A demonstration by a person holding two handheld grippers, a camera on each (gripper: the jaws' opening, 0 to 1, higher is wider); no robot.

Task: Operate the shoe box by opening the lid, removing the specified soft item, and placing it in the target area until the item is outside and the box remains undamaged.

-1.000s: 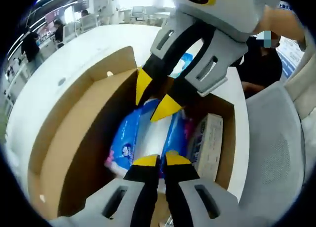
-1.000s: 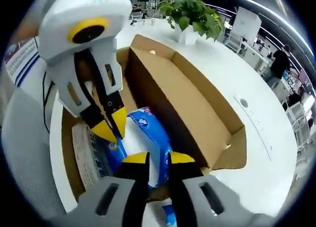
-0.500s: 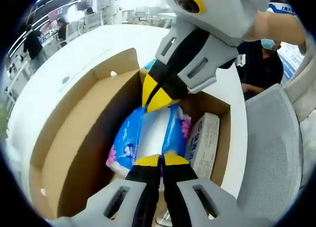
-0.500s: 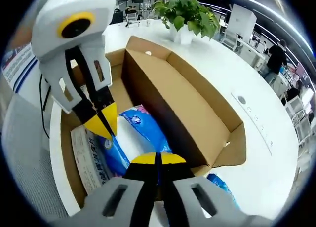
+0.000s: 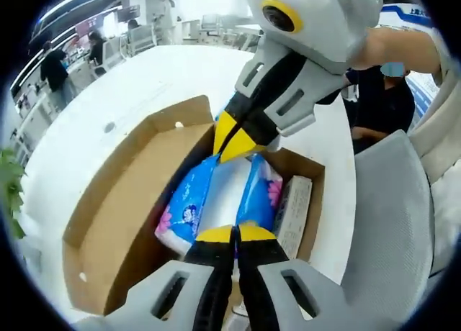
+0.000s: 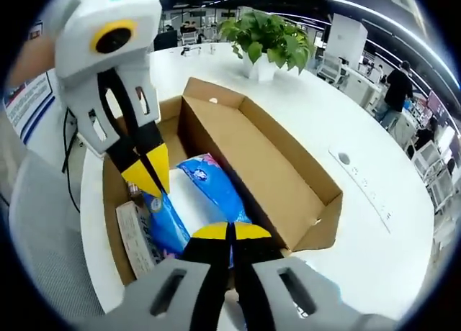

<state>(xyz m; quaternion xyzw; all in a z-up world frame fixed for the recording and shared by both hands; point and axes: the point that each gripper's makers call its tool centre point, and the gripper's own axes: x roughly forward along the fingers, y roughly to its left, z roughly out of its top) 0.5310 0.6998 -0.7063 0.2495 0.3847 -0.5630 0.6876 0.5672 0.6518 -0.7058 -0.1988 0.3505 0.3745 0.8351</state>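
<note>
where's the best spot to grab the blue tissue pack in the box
Probably its two short ends, coming from above through the open top. The tissue pack lies flat and lengthwise in the box, hemmed between the cardboard wall and a small carton, so its long sides are hard to reach. Both hand-held grippers, left and right, look shut on those ends.

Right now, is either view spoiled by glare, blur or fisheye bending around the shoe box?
Left gripper view: sharp on the tissue pack; the table is washed out white, and the shoe box edges bow. Right gripper view: ceiling lights streak, the plant is crisp, and the box walls curve toward the rim.
</note>
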